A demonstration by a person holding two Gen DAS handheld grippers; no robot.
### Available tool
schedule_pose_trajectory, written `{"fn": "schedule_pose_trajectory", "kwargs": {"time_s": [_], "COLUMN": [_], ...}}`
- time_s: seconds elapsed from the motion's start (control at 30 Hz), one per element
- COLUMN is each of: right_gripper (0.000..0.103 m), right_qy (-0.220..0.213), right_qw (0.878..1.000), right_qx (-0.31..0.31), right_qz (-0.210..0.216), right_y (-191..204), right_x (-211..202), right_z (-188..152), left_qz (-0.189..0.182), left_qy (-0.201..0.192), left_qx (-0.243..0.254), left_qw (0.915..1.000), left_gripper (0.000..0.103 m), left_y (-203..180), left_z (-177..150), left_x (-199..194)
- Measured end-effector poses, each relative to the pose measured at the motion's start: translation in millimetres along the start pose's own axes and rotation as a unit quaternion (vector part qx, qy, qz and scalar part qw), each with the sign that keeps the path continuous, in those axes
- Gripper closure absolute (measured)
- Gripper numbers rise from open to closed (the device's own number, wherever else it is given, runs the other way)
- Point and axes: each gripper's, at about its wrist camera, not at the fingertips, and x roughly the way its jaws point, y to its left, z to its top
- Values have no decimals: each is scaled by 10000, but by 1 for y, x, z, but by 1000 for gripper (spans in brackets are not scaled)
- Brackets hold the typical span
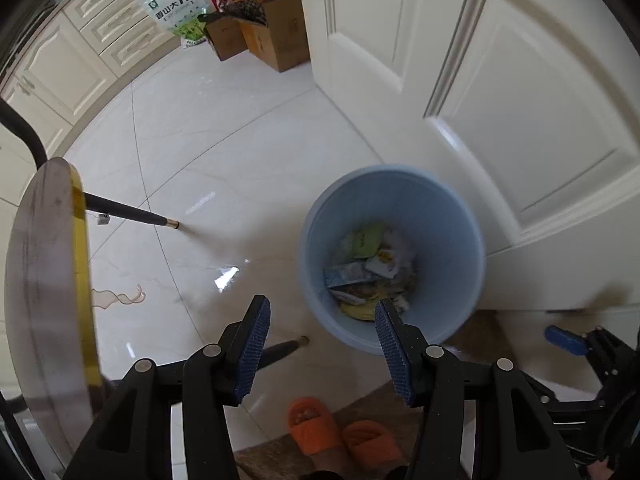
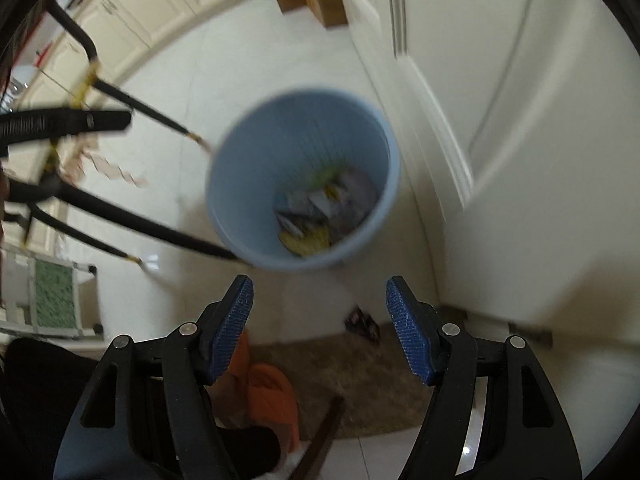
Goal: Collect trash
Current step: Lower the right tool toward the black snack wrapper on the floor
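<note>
A light blue trash bin (image 1: 440,216) stands on the white tiled floor beside a white door; it also shows in the right wrist view (image 2: 248,184). Several wrappers and packets (image 1: 370,272) lie in its bottom, blurred in the right wrist view (image 2: 320,212). My left gripper (image 1: 322,308) is open and empty, held above the bin's near rim. My right gripper (image 2: 318,286) is open and empty, just short of the bin. The right gripper also shows at the lower right of the left wrist view (image 1: 568,340). A small dark wrapper (image 2: 362,322) lies on the floor by the brown mat.
A round table top (image 1: 44,280) with black legs (image 1: 132,212) stands at the left. The white door (image 1: 520,100) rises right of the bin. Cardboard boxes (image 1: 272,36) and a rice bag (image 1: 180,8) sit at the back. Orange slippers (image 1: 320,428) rest on a brown mat (image 2: 360,380).
</note>
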Motion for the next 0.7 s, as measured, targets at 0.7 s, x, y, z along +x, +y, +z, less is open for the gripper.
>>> {"fn": "schedule_pose_trajectory", "kwargs": {"time_s": [0.7], "right_gripper": [37], "right_qy": [714], "right_qw": [9959], "right_qx": [497], "right_qz": [261], "right_y": [-71], "right_x": [178], "right_z": [-91], "left_qz": [303], "left_qy": [502], "left_qx": [-364], "left_qw": [9976], "left_gripper": [53], "left_y": [18], "left_z": [-12], "left_x": [178]}}
